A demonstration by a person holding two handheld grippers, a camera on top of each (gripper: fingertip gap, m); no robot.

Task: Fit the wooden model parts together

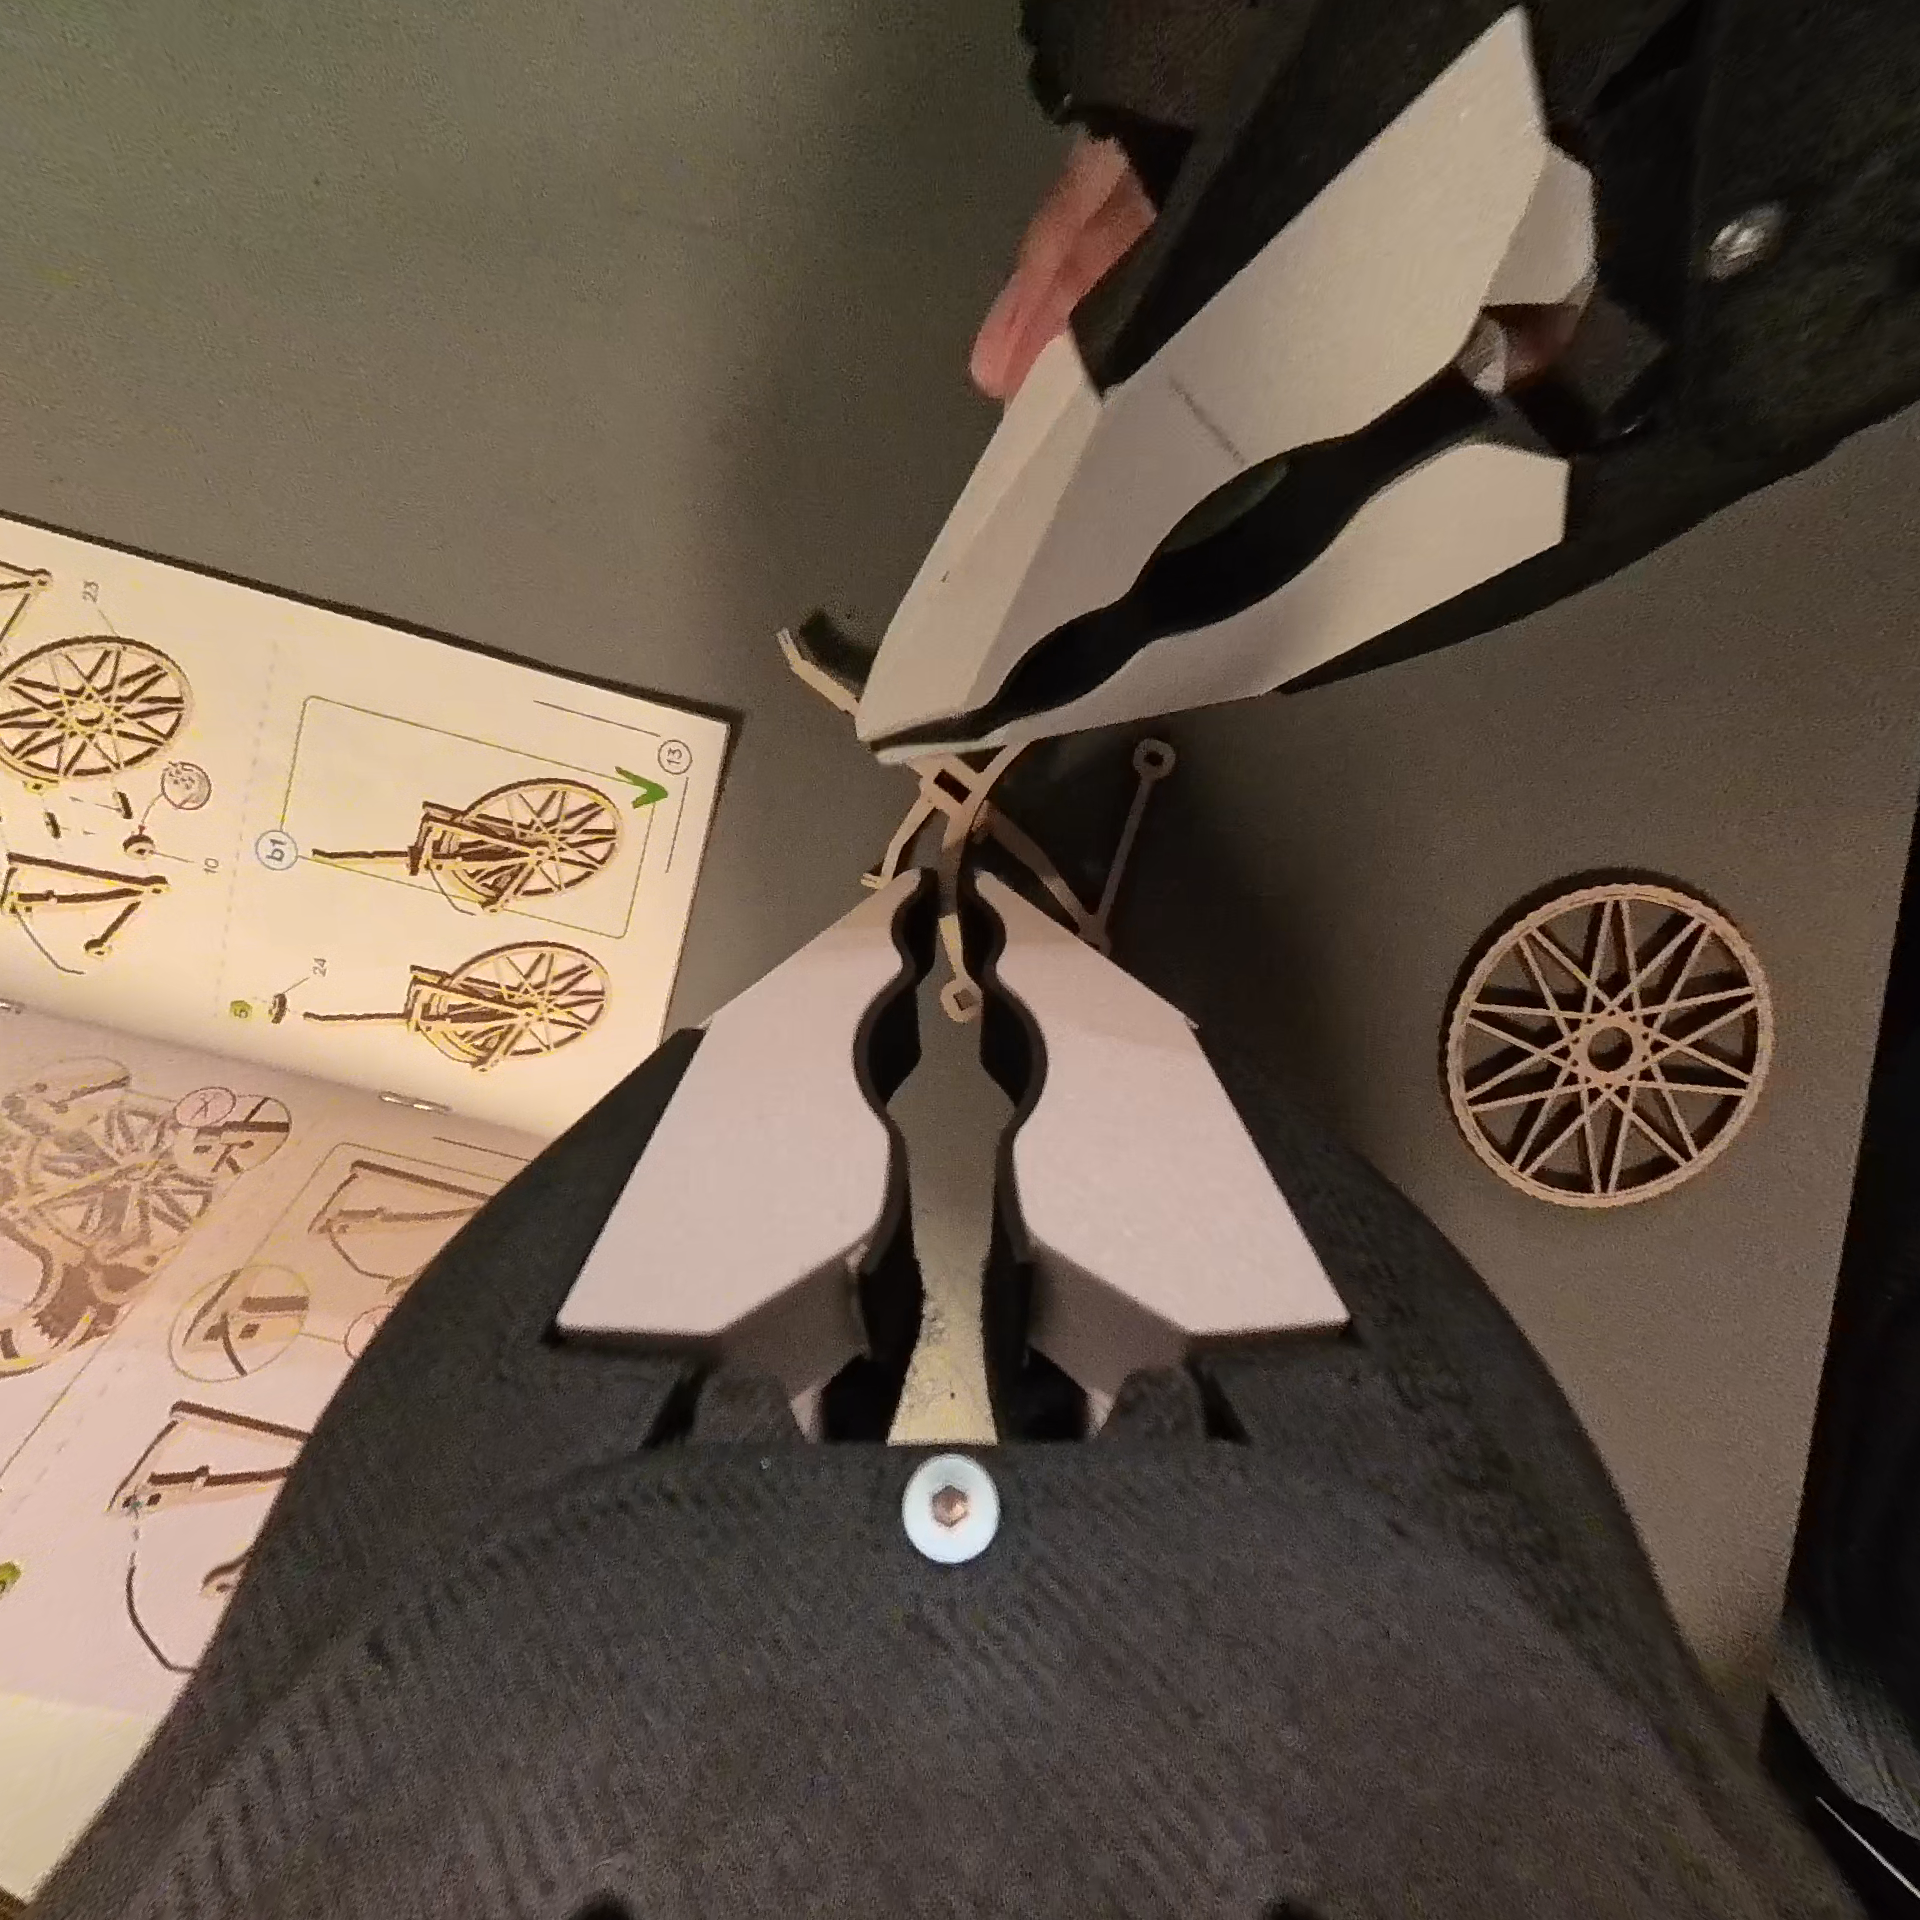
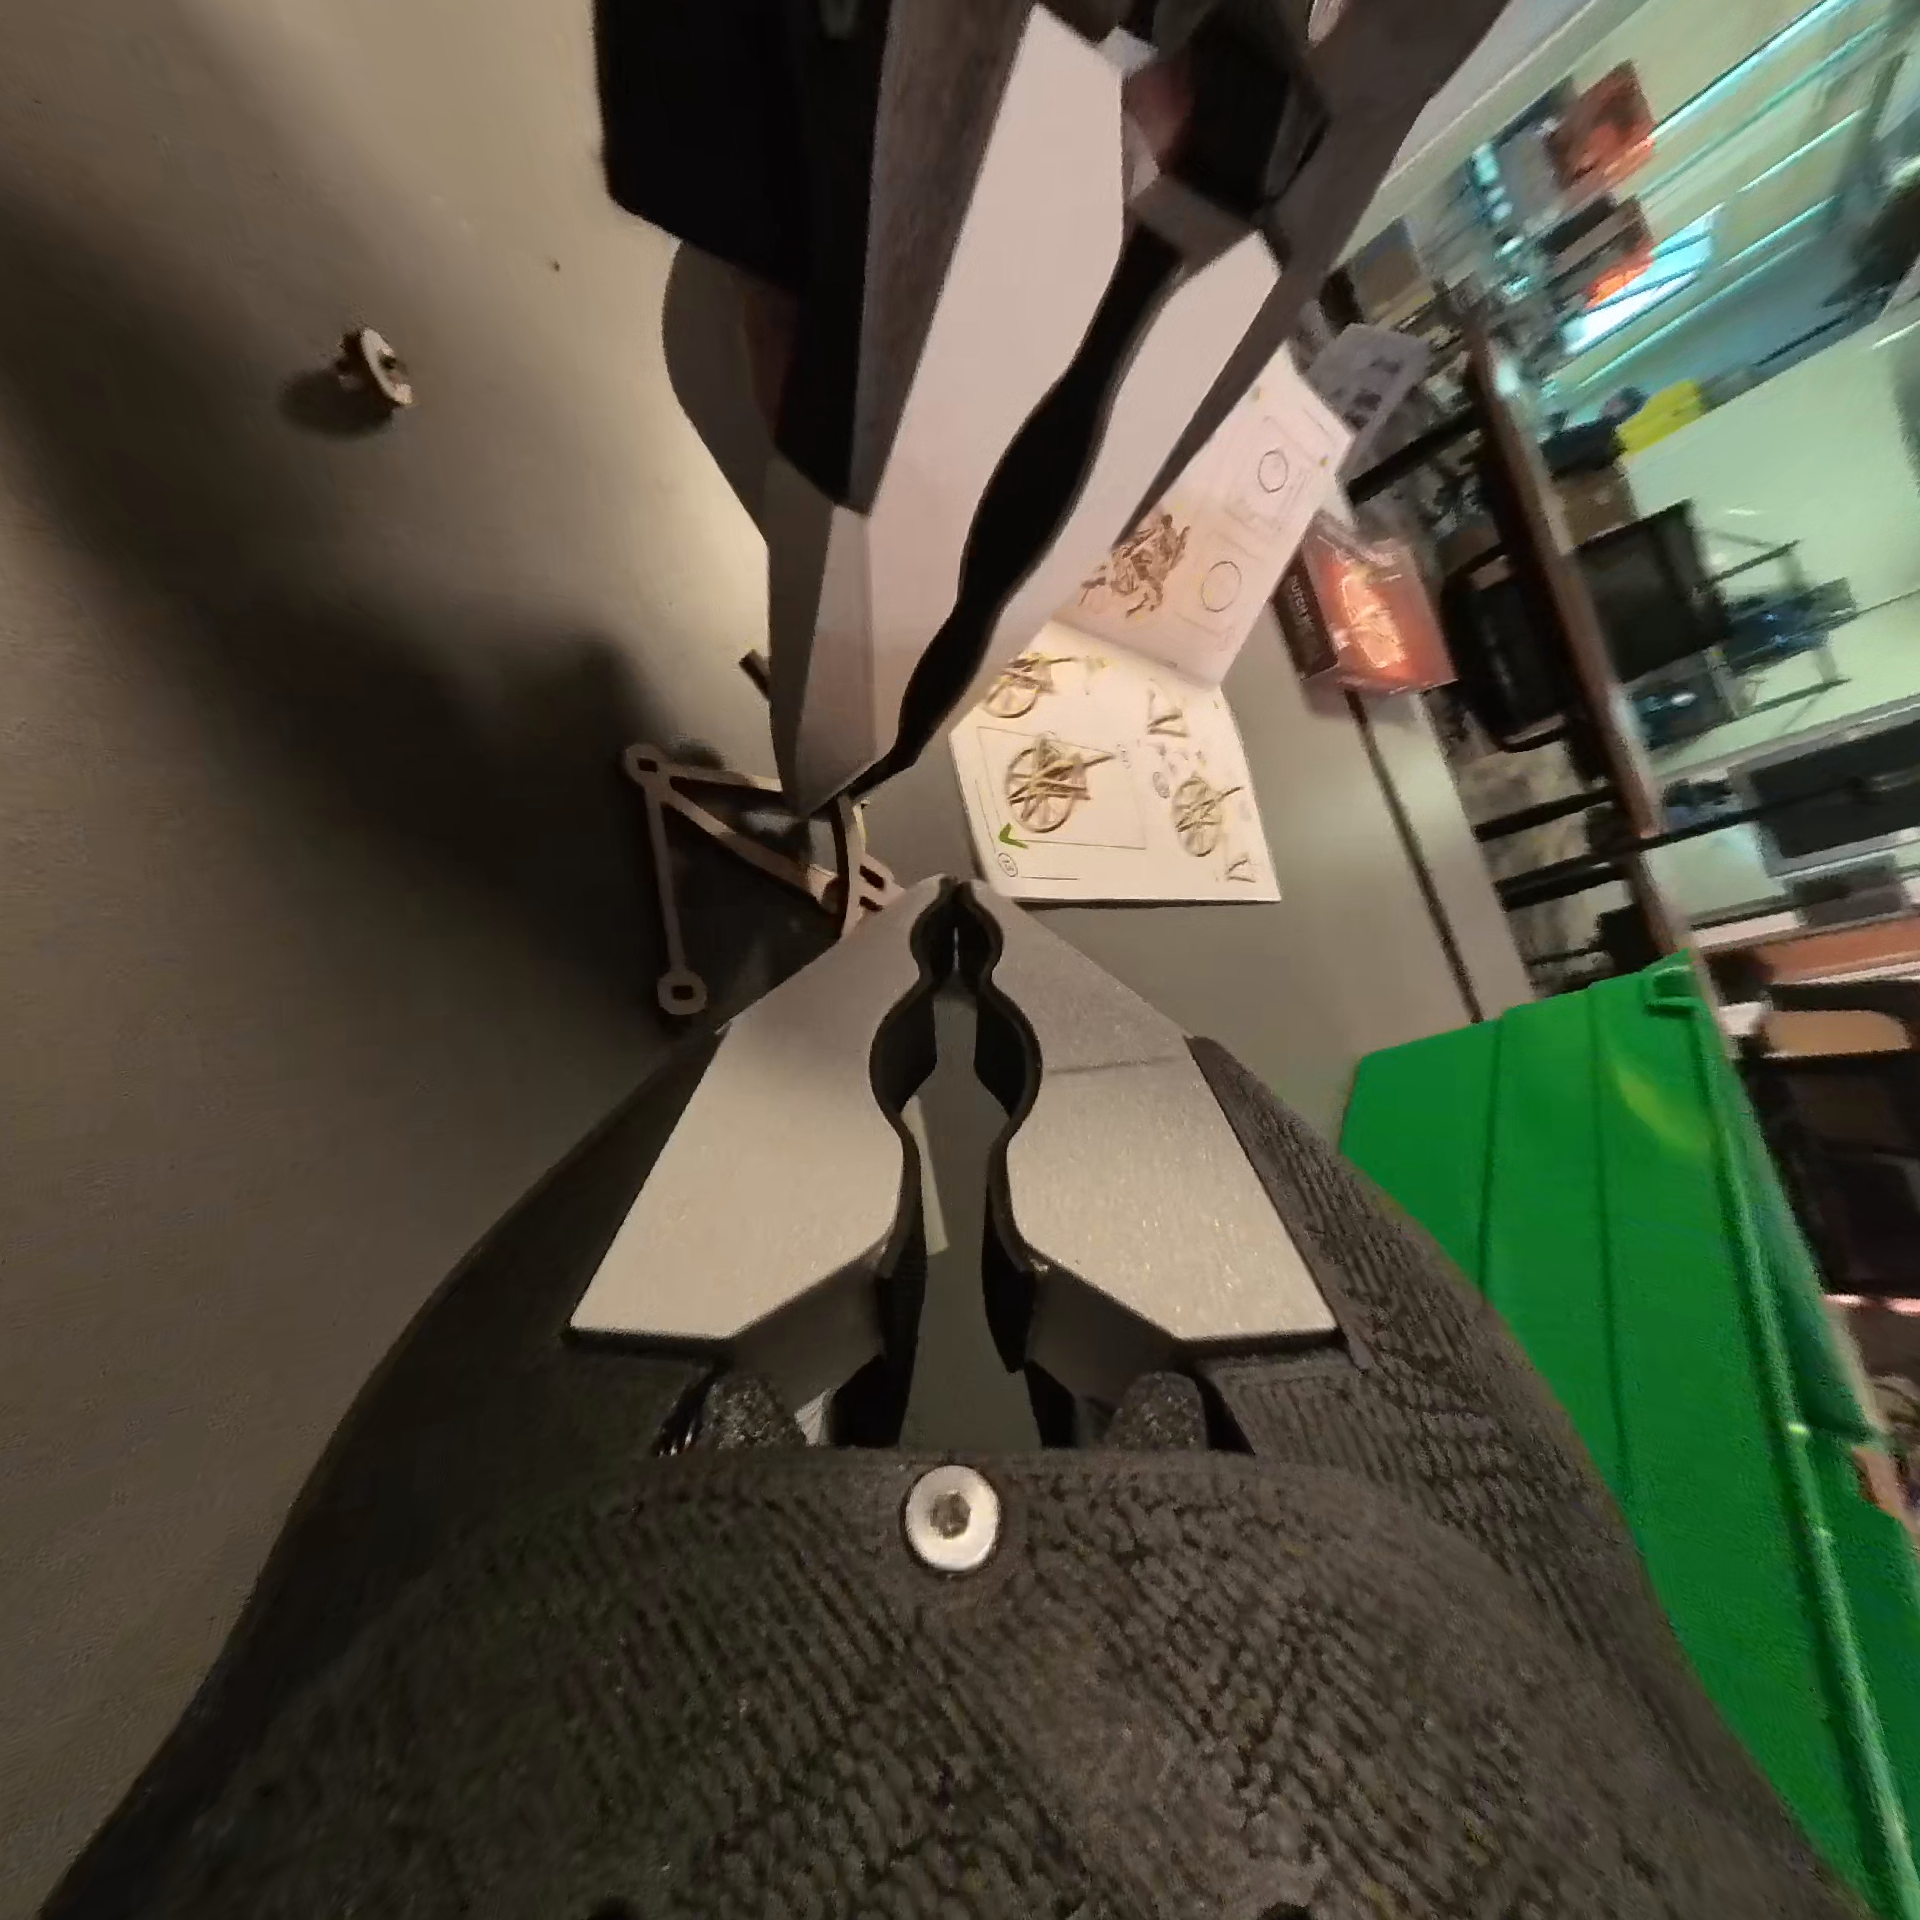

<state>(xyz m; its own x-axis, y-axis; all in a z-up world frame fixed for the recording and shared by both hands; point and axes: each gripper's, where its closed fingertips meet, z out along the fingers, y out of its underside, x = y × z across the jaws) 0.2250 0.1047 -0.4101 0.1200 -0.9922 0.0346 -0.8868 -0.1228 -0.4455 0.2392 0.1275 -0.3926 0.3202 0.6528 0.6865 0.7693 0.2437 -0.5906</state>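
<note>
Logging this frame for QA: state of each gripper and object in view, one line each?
Left gripper: shut on the thin wooden frame piece.
Right gripper: shut on the same frame's far end.
Round spoked wooden wheel: flat on the grey table, untouched.
Paper instruction booklet: open, flat on the table.
Small round wooden hub: loose on the table, apart.
Green plastic bin: at the table edge; contents hidden.
</note>
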